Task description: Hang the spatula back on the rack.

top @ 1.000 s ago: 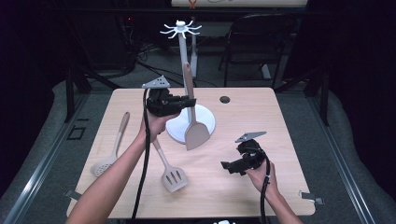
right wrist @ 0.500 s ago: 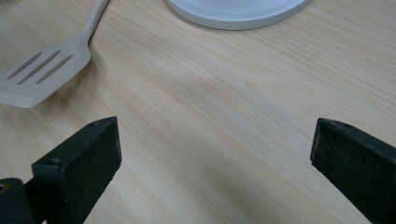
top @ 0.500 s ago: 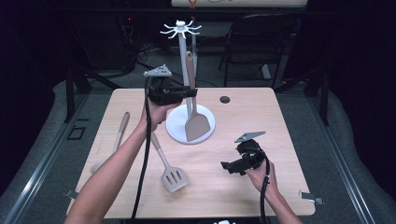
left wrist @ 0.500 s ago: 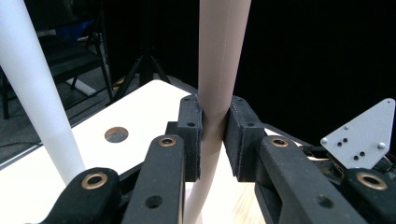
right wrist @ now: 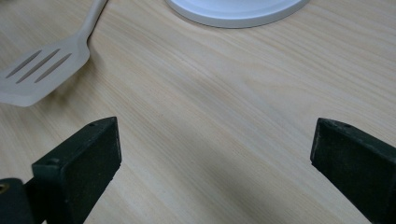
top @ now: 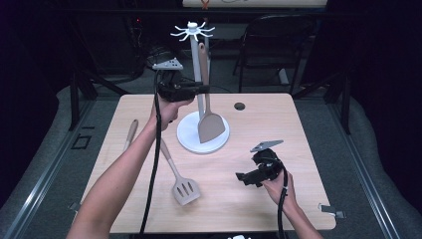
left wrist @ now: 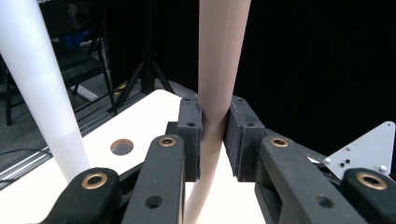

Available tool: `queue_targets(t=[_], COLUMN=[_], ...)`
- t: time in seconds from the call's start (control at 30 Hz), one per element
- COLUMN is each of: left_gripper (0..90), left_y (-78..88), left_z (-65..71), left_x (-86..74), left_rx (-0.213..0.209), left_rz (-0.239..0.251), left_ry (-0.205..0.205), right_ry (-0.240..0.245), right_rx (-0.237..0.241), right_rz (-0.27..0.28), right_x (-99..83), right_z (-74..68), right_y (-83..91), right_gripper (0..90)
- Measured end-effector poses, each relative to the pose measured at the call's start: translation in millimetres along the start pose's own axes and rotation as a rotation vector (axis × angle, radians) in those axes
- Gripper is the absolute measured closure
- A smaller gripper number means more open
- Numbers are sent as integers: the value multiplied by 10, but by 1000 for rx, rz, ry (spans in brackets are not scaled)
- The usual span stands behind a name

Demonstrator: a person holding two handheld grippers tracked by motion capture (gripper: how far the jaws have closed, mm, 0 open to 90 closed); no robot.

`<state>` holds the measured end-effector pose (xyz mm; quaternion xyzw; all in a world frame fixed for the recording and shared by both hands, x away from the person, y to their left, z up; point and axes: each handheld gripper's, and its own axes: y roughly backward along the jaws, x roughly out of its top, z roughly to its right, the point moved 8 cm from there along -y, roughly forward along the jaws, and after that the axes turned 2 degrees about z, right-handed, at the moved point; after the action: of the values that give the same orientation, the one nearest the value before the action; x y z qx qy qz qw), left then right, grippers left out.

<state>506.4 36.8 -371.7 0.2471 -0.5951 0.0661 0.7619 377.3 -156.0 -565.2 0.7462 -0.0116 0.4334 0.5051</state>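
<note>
My left gripper (top: 201, 89) is shut on the handle of a beige solid spatula (top: 210, 127), held upright beside the white pole of the utensil stand (top: 197, 74). The spatula's blade hangs over the stand's round white base (top: 186, 137), and its handle top reaches up near the hooks (top: 193, 31). In the left gripper view both pads clamp the beige handle (left wrist: 219, 70), with the white pole (left wrist: 42, 88) to the left. My right gripper (top: 244, 178) rests low over the table at the front right, open with nothing between its jaws (right wrist: 210, 158).
A slotted spatula (top: 184, 188) lies on the wooden table (top: 308, 199) in front of the stand, also seen as the slotted spatula (right wrist: 39, 67) in the right gripper view. A wooden-handled utensil (top: 130, 133) lies at the left. A small round hole (top: 239, 106) sits behind the stand.
The left gripper has lifted the solid spatula up along the stand's pole, so the blade now hangs higher over the base. The right gripper has stayed put.
</note>
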Motion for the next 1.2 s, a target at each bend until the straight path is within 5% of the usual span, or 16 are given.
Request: queue_targets(t=[0.63, 1.2], left_gripper=[773, 769], left_y=[24, -11], left_z=[-147, -231], left_x=[93, 68], left_rx=[-12, 11], left_rz=[10, 0], left_ry=[55, 53], right_ry=[7, 6], right_rx=[-9, -5], right_rz=[9, 8], right_x=[8, 2], right_z=[8, 17], right_y=[12, 6], right_gripper=[16, 16])
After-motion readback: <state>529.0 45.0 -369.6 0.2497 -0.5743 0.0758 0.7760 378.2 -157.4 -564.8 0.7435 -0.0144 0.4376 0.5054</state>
